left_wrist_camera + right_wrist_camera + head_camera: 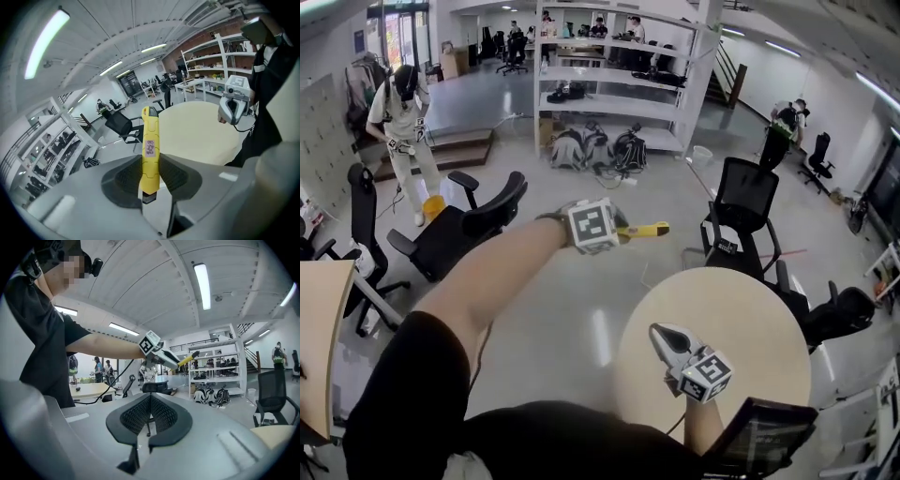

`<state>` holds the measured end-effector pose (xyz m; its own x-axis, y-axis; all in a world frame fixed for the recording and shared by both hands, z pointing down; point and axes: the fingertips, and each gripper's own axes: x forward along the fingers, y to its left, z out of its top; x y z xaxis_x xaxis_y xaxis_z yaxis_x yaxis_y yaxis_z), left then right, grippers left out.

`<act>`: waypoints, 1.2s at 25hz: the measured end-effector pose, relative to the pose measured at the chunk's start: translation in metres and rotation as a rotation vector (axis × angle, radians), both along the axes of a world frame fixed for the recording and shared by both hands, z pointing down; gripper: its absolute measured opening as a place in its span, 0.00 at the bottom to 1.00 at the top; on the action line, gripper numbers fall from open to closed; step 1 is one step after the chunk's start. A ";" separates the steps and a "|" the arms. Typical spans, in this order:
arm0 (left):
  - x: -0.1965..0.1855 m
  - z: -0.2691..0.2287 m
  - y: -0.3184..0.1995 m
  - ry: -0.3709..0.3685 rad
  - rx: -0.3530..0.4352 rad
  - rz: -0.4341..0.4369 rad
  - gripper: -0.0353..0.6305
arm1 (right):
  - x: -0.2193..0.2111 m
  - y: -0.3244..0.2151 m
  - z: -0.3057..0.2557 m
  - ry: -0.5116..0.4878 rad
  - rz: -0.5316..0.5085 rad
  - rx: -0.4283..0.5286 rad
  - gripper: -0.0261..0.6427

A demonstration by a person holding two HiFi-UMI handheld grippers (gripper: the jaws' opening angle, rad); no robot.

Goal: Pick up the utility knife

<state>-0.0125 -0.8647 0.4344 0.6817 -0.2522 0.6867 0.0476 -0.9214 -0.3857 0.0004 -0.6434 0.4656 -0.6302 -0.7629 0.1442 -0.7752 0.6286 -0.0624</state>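
Note:
The yellow utility knife (150, 150) is clamped between my left gripper's (151, 180) pads, its tip pointing away along the jaws. In the head view the left gripper (623, 232) is stretched far out at arm's length, with the knife (649, 229) sticking out to the right above the floor. My right gripper (661, 333) hovers over the round beige table (750, 319), close to me. Its jaws are shut (150, 411) with nothing between them. The right gripper view shows the left gripper (164, 355) and the knife (187, 360) raised ahead.
Black office chairs (469, 225) (745, 202) stand on the floor around the table. A white shelving rack (614, 84) with backpacks (595, 148) under it is at the back. A person (403, 131) stands far left. Another table's edge (323, 319) is at the left.

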 end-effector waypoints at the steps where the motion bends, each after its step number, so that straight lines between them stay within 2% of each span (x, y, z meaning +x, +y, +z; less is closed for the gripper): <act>1: -0.020 -0.009 0.001 0.016 0.005 -0.017 0.22 | -0.007 -0.006 -0.005 0.007 -0.011 0.003 0.06; 5: -0.103 -0.038 0.004 0.086 0.019 -0.115 0.22 | -0.039 -0.026 -0.025 0.027 -0.067 0.024 0.06; 10: -0.209 -0.046 0.024 0.174 0.006 -0.232 0.22 | -0.081 -0.043 -0.038 0.030 -0.117 0.029 0.06; 15: -0.313 -0.047 0.059 0.304 -0.020 -0.348 0.22 | -0.130 -0.052 -0.049 0.032 -0.163 0.031 0.06; 20: -0.404 -0.048 0.102 0.441 -0.007 -0.466 0.22 | -0.166 -0.054 -0.049 0.010 -0.171 0.014 0.06; 25: -0.461 -0.036 0.138 0.528 -0.004 -0.547 0.22 | -0.188 -0.053 -0.043 0.002 -0.185 -0.011 0.06; 30: -0.476 -0.024 0.174 0.618 -0.015 -0.655 0.22 | -0.182 -0.055 -0.043 -0.017 -0.228 -0.025 0.06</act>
